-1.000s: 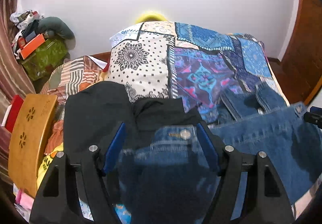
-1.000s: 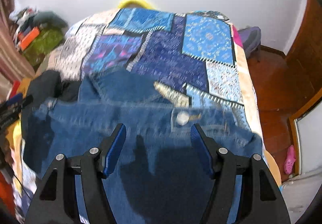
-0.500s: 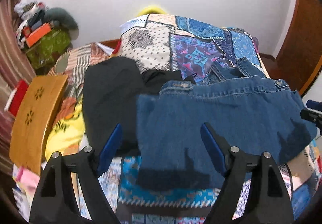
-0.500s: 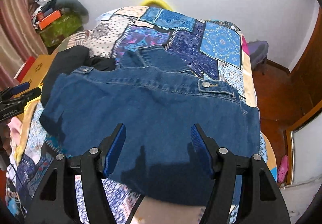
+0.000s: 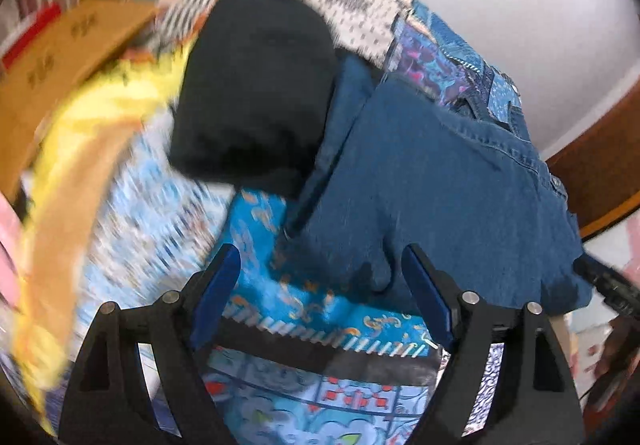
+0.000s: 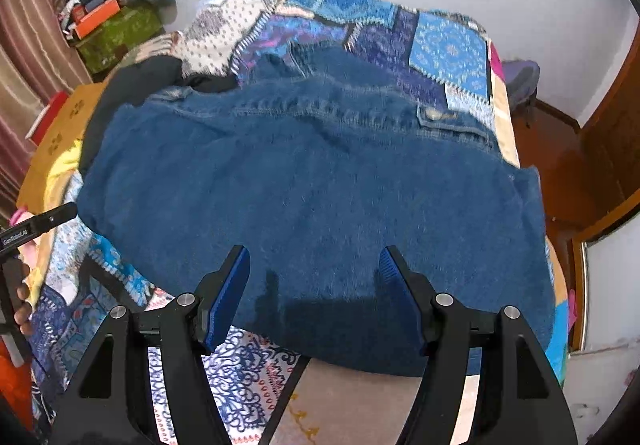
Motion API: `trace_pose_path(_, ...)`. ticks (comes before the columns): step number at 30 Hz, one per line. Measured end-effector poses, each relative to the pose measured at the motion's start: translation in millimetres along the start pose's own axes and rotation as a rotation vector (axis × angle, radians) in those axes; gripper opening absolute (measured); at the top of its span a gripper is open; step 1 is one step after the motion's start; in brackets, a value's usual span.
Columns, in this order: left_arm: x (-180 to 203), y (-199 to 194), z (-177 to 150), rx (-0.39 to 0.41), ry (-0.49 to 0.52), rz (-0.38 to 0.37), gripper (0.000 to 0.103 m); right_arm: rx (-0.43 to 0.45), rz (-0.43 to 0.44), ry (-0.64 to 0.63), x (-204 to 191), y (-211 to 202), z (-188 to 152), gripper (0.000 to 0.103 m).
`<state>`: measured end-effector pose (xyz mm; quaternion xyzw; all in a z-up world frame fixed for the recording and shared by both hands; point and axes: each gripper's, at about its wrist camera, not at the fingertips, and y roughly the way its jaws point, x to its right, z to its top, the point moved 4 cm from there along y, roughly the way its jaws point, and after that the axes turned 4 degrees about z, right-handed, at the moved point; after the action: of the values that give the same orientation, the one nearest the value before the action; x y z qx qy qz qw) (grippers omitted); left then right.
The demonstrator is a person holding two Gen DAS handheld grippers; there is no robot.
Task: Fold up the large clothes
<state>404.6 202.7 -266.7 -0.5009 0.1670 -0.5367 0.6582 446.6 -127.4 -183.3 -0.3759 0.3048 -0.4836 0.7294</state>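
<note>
On the patchwork bedspread [image 6: 448, 49] we see the denim jacket [image 6: 320, 181] spread flat, beside a black garment [image 5: 256, 85]. Our left gripper [image 5: 320, 285] and right gripper [image 6: 316, 281] both hang over it, jaws wide, holding nothing.

Blue denim garment [image 6: 320, 185], apparently a jacket, spread flat across the patchwork bedspread [image 6: 448, 49]; buttoned tab toward the far edge, left side touching a black garment [image 5: 256, 85].
</note>
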Motion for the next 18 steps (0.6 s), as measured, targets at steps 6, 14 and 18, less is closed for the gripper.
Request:
trace_pose_path(6,-1,47,-17,-0.113,-0.136,-0.149,0.082,-0.056,-0.005,0.036,13,25,-11,0.063)
trace_pose_path(14,8,85,-8,-0.137,-0.313,-0.326,0.082,-0.047,-0.009,0.018,12,33,-18,0.068)
trace_pose_path(18,9,98,-5,-0.133,-0.445,-0.413,0.077,-0.041,-0.026,-0.005,7,35,-19,0.073)
